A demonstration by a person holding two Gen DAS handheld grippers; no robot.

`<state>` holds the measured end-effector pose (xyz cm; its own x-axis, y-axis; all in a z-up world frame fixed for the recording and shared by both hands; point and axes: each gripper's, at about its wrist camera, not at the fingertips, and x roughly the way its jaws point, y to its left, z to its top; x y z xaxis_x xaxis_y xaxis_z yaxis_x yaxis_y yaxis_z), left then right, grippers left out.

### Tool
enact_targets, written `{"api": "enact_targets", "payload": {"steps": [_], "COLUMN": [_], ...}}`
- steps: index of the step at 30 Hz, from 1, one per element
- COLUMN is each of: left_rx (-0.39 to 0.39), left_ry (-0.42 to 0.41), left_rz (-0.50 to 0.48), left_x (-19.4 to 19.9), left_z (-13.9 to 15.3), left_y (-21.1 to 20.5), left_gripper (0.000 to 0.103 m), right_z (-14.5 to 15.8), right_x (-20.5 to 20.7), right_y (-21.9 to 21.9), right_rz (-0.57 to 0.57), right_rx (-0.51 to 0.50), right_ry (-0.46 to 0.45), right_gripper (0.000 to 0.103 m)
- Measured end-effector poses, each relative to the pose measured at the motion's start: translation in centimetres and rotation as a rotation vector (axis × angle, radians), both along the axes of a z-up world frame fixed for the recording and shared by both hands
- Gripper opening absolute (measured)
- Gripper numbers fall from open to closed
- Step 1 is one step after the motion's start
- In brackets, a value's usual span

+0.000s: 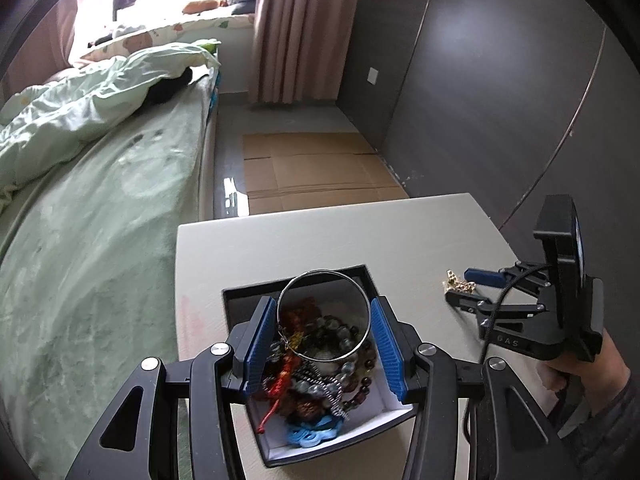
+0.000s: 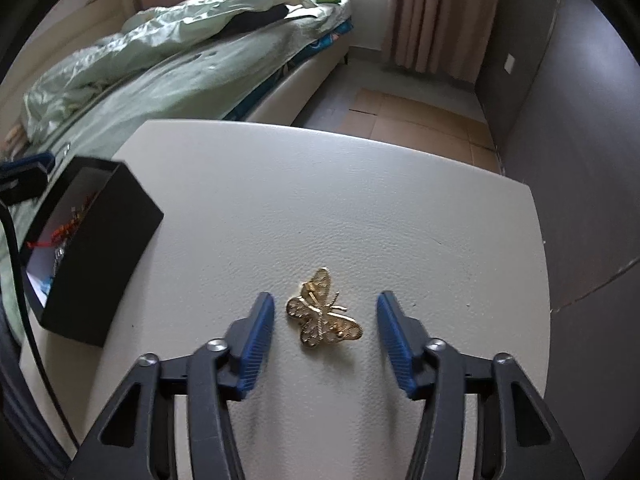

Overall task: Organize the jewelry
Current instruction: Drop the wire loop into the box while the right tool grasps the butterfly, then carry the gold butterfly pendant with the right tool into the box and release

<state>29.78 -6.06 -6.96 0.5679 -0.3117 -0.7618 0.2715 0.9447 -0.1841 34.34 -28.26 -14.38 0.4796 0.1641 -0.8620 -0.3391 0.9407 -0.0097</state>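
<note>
My left gripper [image 1: 324, 316] hangs over the black jewelry box [image 1: 236, 300], with a thin silver bangle [image 1: 362, 292] between its blue pads, which touch its sides. The box holds several bead bracelets [image 1: 352, 344], red cords and a blue piece. My right gripper [image 2: 325, 308] is open, low over the table, its pads either side of a gold butterfly brooch [image 2: 322, 312] without touching it. The brooch [image 1: 458, 282] and right gripper [image 1: 462, 286] also show in the left wrist view. The box [image 2: 96, 256] shows at the left of the right wrist view.
The small white table [image 2: 320, 184] stands beside a bed with green bedding [image 1: 100, 208]. Flattened cardboard [image 1: 316, 168] lies on the floor beyond the table. A dark wall [image 1: 500, 80] runs along the right.
</note>
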Motion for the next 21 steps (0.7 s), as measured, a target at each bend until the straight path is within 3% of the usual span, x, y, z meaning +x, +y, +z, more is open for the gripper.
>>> {"api": "enact_targets", "payload": {"steps": [2, 6, 7, 8, 14, 21], "left_rx": [0.001, 0.0, -0.002, -0.007, -0.02, -0.038], "left_ry": [0.003, 0.004, 0.006, 0.009, 0.029, 0.036], "left_rz": [0.008, 0.025, 0.03, 0.038, 0.058, 0.015], "left_x": [-0.2, -0.5, -0.6, -0.7, -0.6, -0.8], "left_z": [0.0, -0.1, -0.1, -0.2, -1.0, -1.2], "left_y": [0.4, 1.2, 1.4, 1.8, 2.8, 2.2], "left_gripper": [0.05, 0.05, 0.05, 0.05, 0.05, 0.054], "right_z": [0.1, 0.2, 0.3, 0.5, 0.4, 2.9], "right_x": [-0.3, -1.0, -1.1, -1.2, -1.4, -1.7], "right_y": [0.3, 0.2, -0.1, -0.5, -1.1, -0.3], "right_rz": [0.013, 0.025, 0.025, 0.02, -0.002, -0.005], "right_rx": [0.005, 0.051, 0.088, 0.132, 0.199, 0.3], "right_ry": [0.002, 0.022, 0.035, 0.044, 0.07, 0.017], "right_gripper": [0.031, 0.028, 0.017, 0.014, 0.014, 0.014]}}
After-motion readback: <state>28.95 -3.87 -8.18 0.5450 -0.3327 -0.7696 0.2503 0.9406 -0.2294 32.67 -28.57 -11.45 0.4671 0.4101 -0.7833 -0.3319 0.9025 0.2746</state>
